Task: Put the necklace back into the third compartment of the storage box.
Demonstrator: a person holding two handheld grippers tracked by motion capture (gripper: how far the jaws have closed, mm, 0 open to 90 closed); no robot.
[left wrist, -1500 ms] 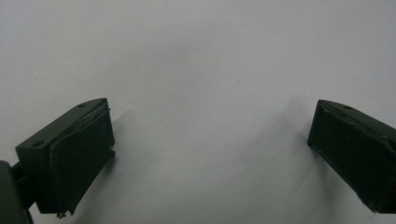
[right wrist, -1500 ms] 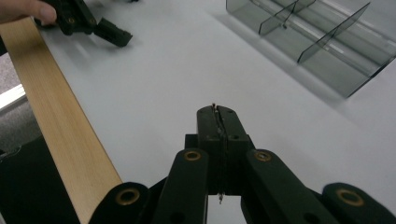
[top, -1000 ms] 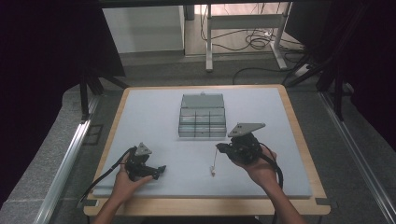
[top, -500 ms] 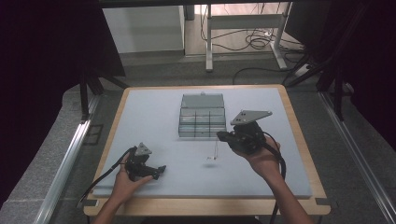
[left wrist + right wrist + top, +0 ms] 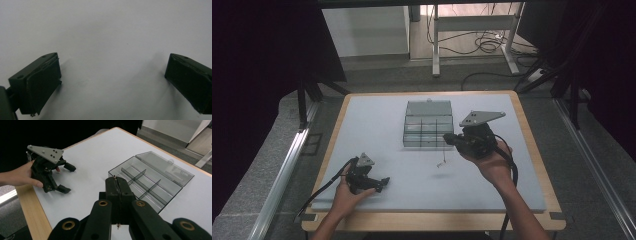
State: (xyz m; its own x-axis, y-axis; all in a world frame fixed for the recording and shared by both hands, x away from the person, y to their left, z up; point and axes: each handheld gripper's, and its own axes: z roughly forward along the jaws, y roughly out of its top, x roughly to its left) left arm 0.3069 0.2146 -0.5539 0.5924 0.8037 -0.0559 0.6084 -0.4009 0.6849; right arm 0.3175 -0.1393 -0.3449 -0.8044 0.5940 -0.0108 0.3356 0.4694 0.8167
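My right hand-held gripper [image 5: 451, 140] is lifted above the tabletop [image 5: 377, 120], its jaws pressed together on a thin metal pin [image 5: 114, 177]; in the right gripper view the pin's tip pokes out just past the jaw tips, and its other end shows below them; in the high view the pin [image 5: 443, 159] hangs down from the jaws toward the surface, and I cannot tell whether its lower end touches; just ahead of this hand-held gripper sits a clear compartment box [image 5: 427, 126], its lid [image 5: 166, 168] folded open on the far side, its dividers [image 5: 144, 185] bare of anything I can make out; my left hand-held gripper [image 5: 382, 183] rests low on the tabletop, well apart from the right one, jaws spread wide with nothing but plain grey surface between them; its cable [image 5: 319, 192] trails back off the near edge.
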